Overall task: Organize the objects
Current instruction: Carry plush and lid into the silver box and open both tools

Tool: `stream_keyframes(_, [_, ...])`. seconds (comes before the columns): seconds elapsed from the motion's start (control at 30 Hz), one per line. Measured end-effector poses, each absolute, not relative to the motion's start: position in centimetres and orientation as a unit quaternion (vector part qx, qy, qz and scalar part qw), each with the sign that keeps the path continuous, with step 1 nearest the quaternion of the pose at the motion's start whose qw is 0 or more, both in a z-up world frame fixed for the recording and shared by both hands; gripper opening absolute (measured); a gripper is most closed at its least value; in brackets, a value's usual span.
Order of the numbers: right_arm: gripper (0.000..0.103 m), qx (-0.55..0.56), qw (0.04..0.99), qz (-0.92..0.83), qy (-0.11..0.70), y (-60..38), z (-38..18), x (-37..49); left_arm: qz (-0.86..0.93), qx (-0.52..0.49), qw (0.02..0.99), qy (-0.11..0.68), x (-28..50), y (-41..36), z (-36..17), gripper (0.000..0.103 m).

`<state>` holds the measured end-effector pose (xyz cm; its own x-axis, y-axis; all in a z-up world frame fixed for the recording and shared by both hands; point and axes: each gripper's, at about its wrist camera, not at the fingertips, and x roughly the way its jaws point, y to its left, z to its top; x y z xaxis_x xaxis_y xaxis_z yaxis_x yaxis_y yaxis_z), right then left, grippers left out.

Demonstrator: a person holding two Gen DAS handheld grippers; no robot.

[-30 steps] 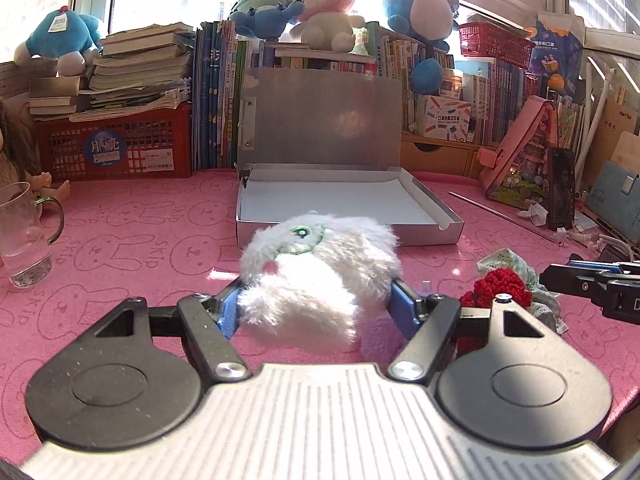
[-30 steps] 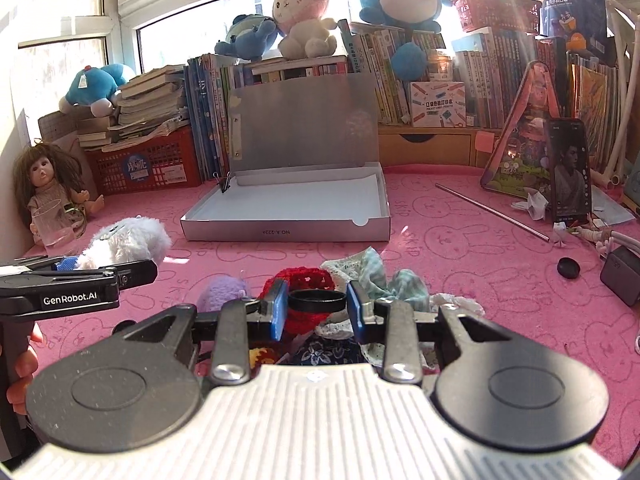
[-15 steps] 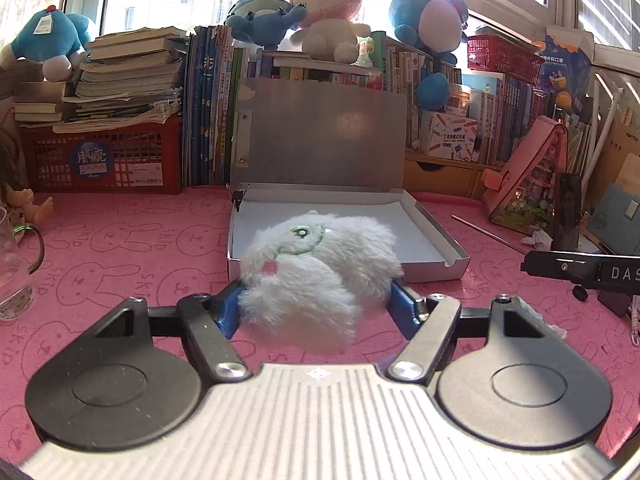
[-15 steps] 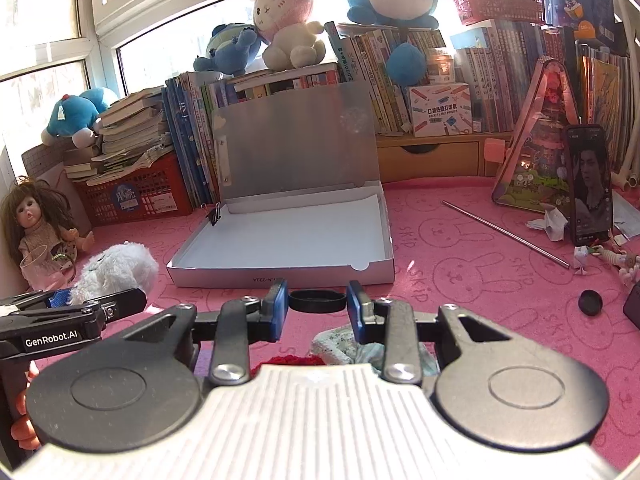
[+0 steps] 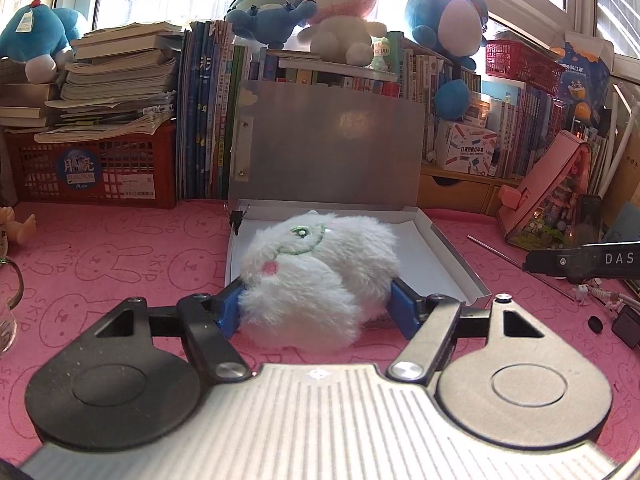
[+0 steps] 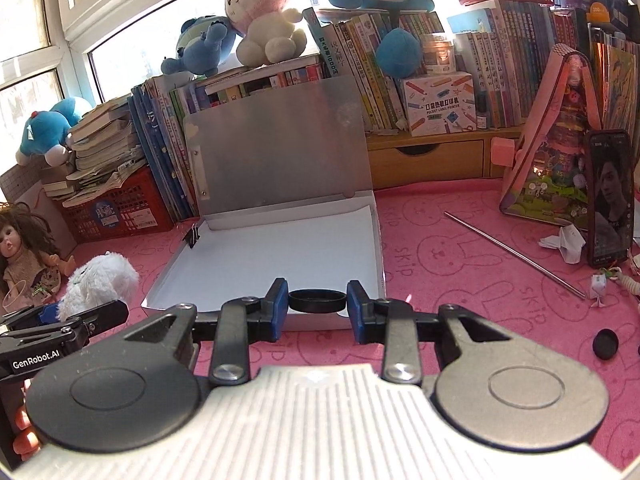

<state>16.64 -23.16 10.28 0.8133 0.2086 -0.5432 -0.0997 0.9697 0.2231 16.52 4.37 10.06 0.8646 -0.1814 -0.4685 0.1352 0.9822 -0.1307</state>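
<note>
Item: white plush toy (image 5: 316,280), soft, long-piled; carried clear of the pink mat (image 5: 120,264), clamped between the blue pads of the left gripper (image 5: 318,308), whose jaws stood wide and pressed into the fur on both sides; toy hung just at the near wall of the open flat box (image 5: 452,256). Item: black ring (image 6: 317,301), small, rigid, low-walled; pinched across its width by the right gripper (image 6: 317,302), jaws narrow, pads touching its two sides; ring hung at the near edge of the same box, whose white floor (image 6: 280,248) was bare and whose lid (image 6: 280,148) stood upright at the back. Risks, as judged: the plush was held mostly by compressed fur, so it could slide out or roll when released; being bulky beside the shallow wall, it might catch the near rim and shove the light box backward, or later keep the lid from closing. The ring, held on two slim contact lines, could twist out, drop short onto the mat, or roll once freed. Both grippers converged on one opening and lay near each other; a collision seemed possible.
</note>
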Motion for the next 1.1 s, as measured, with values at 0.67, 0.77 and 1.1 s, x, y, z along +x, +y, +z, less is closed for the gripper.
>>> stream_keyframes(0.67, [0.036, 0.134, 0.914, 0.077, 0.376, -22.6, 5.0, 25.9, -0.055, -0.039, 0.948, 0.312, 25.8, 2.9, 5.9, 0.076])
stream_keyframes(0.77, [0.036, 0.131, 0.912, 0.077, 0.380, -22.3, 4.3, 26.8, -0.049, -0.039, 0.946, 0.319, 26.6, 2.9, 5.1, 0.076])
stream_keyframes(1.1, [0.037, 0.115, 0.908, 0.073, 0.396, -21.6, 2.7, 28.2, -0.043, -0.030, 0.943, 0.330, 27.9, 2.7, 3.8, 0.076])
